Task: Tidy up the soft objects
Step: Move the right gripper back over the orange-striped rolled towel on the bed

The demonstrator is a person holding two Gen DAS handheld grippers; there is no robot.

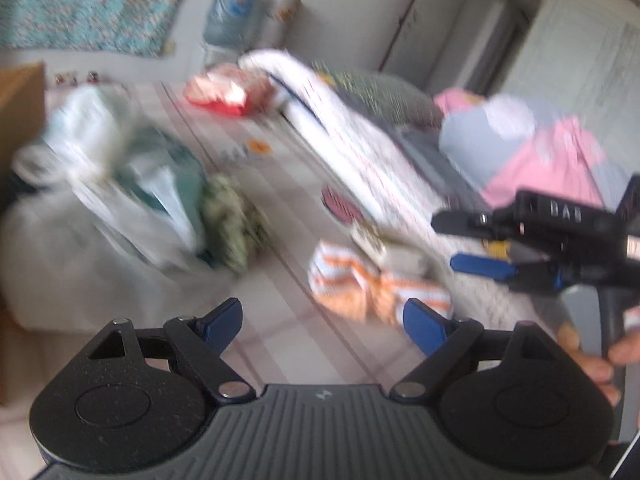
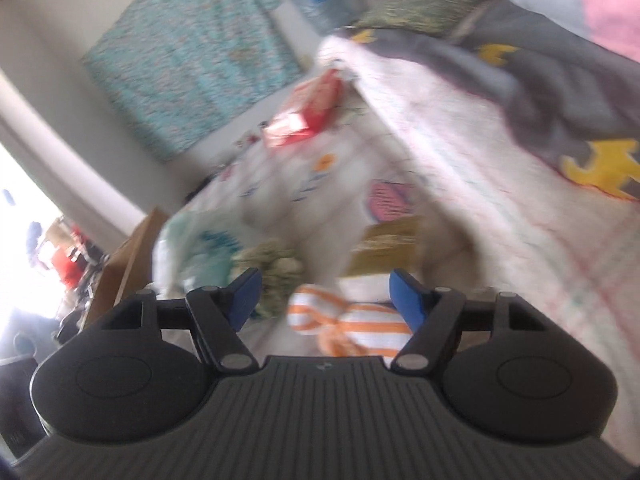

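An orange-and-white striped cloth point(image 1: 372, 284) lies crumpled on the pale patterned bed sheet point(image 1: 280, 184). Just short of it, my left gripper point(image 1: 324, 322) stands open with nothing between its blue fingers. My right gripper point(image 1: 452, 240) comes in from the right in a person's hand, a little above and beside the cloth. In the right wrist view that gripper point(image 2: 326, 294) is open, and the striped cloth point(image 2: 352, 320) shows between and below its fingers, not pressed by the pads. A green patterned cloth point(image 1: 236, 224) lies to the left. Both views are blurred.
A white and teal plastic bag point(image 1: 120, 184) sits at the left by a cardboard box point(image 1: 20, 100). A red packet point(image 1: 228, 92) lies farther back. A folded white quilt point(image 1: 360, 152), a grey blanket with yellow shapes point(image 2: 520, 80) and a pink-grey pillow point(image 1: 540, 152) fill the right.
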